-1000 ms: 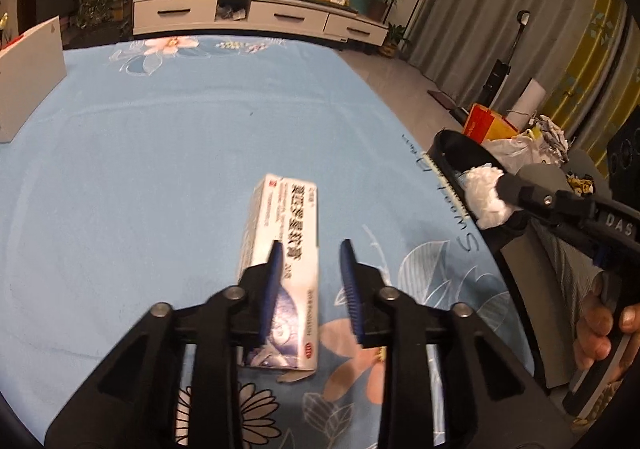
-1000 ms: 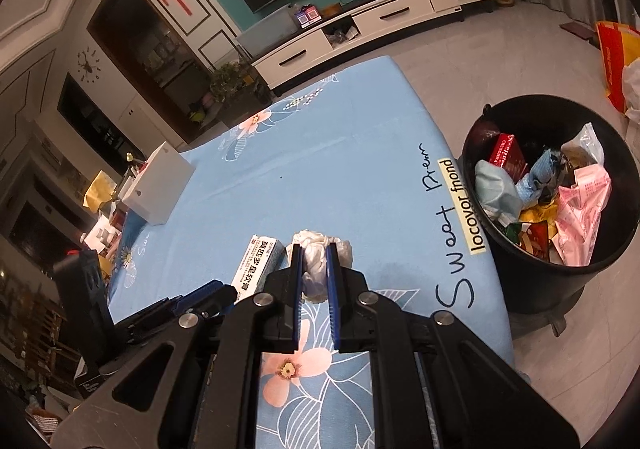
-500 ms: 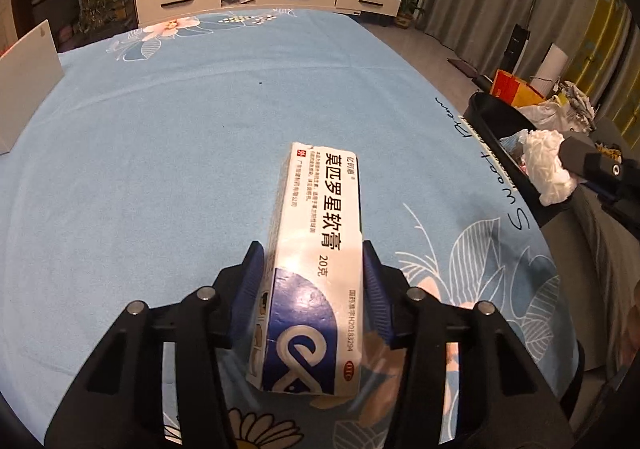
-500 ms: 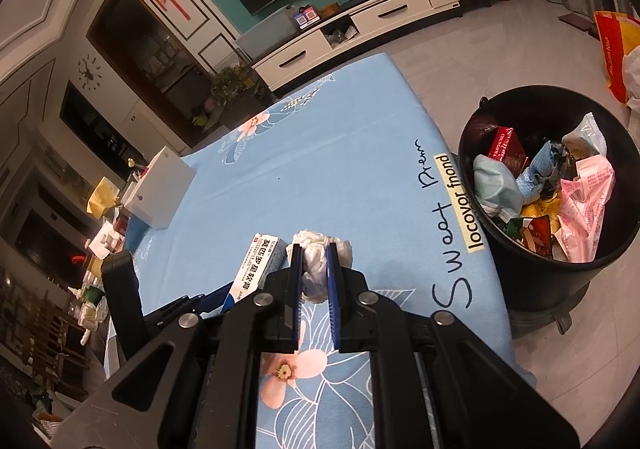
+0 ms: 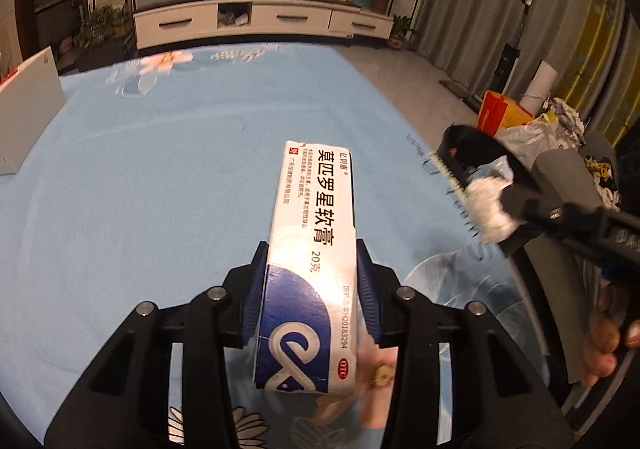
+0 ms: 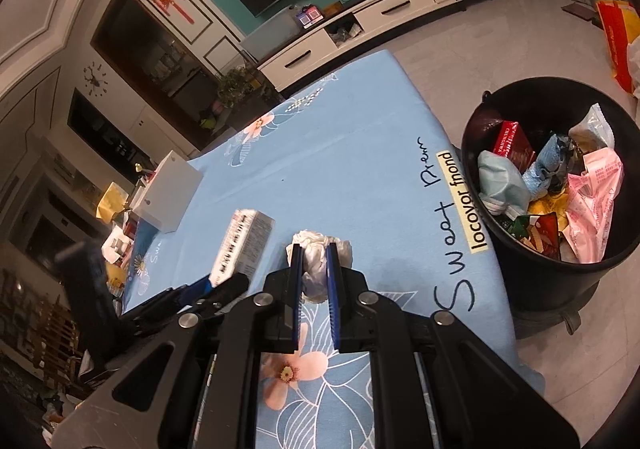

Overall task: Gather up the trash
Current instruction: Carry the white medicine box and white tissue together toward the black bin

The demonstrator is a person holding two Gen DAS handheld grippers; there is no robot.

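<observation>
My left gripper (image 5: 311, 249) is shut on a white and blue ointment box (image 5: 314, 245) and holds it lifted above the blue flowered tablecloth (image 5: 160, 169). The box also shows in the right wrist view (image 6: 244, 245). My right gripper (image 6: 314, 253) is shut on a crumpled white tissue (image 6: 316, 255), held above the cloth near the table's right edge; the tissue also shows in the left wrist view (image 5: 490, 207). A black trash bin (image 6: 500, 117) full of wrappers stands on the floor beside the table's right edge.
A white box (image 6: 170, 191) stands at the table's far left (image 5: 24, 105). A white TV cabinet (image 5: 256, 19) lies beyond the table. Bags and clutter (image 5: 532, 121) sit on the floor behind the bin.
My left gripper closed on the ointment box and lifted it off the cloth. My right gripper, holding the tissue, stayed almost still.
</observation>
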